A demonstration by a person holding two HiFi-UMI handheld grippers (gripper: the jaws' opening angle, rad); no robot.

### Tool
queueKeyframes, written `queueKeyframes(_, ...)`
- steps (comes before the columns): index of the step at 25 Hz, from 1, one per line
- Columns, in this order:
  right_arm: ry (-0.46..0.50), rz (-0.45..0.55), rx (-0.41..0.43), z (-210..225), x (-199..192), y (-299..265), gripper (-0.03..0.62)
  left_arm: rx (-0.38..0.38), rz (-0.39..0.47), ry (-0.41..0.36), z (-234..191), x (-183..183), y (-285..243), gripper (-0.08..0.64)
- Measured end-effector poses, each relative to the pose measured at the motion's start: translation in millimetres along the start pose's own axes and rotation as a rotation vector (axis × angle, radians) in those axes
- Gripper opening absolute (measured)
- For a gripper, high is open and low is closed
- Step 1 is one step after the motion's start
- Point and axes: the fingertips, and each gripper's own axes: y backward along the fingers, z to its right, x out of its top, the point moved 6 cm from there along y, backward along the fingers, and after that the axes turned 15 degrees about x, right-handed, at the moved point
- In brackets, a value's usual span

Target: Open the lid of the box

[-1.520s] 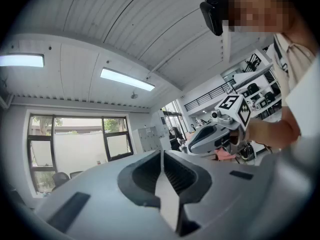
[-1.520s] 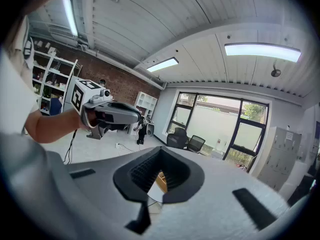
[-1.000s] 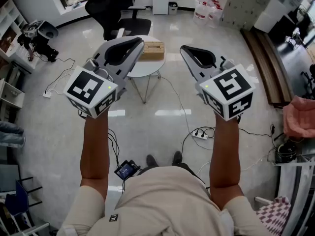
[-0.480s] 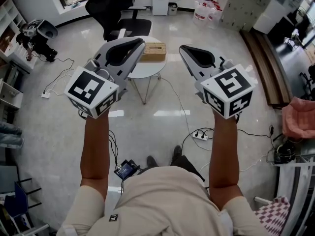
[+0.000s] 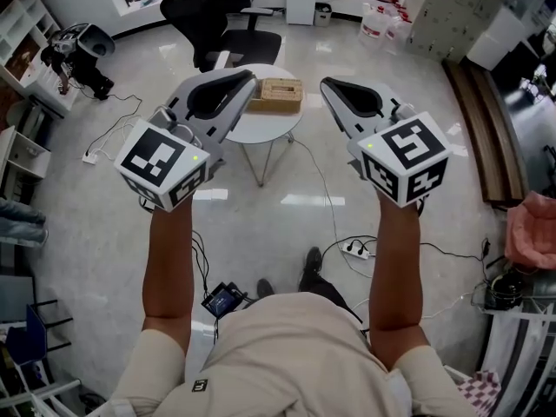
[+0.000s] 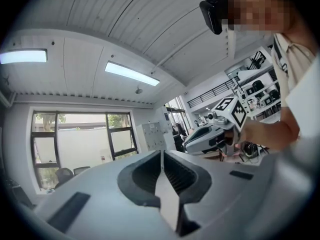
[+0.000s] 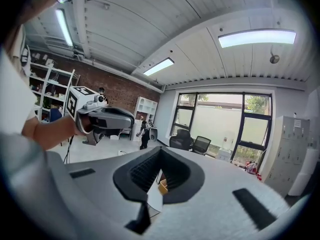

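Box (image 5: 278, 96) sits on a small round white table (image 5: 261, 124) ahead of the person. It is tan, flat and rectangular, with its lid down. Only the head view shows it plainly, in the gap between the two raised grippers. There the left gripper (image 5: 249, 78) overlaps the table's left rim in the picture, and the right gripper (image 5: 325, 83) lies just right of the box.

The gripper views look out level across the room at ceiling lights and windows. The left gripper view shows its jaws clenched together on nothing, with the other gripper off to the right. The right gripper view also shows its jaws pressed together and empty. A small tan patch (image 7: 162, 186) shows in the hollow behind the tips; I cannot tell whether it is the box.

A black office chair (image 5: 233, 33) stands just behind the table. Cables trail over the glossy floor at left, and a power strip (image 5: 354, 250) lies near the person's feet. The floor on the near side of the table's thin legs is open.
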Motion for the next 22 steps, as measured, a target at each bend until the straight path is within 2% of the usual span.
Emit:
queueKeyframes(14,0.008,0.033,0.121,116,-26,-14,-0.008,0.101,-0.045,-0.021,5,-15,-100,0.021)
queueKeyframes(22,-0.003,0.052,0.167,159,-44,-18,-0.008,0.137,-0.090,-0.034,11,-25,-139,0.021)
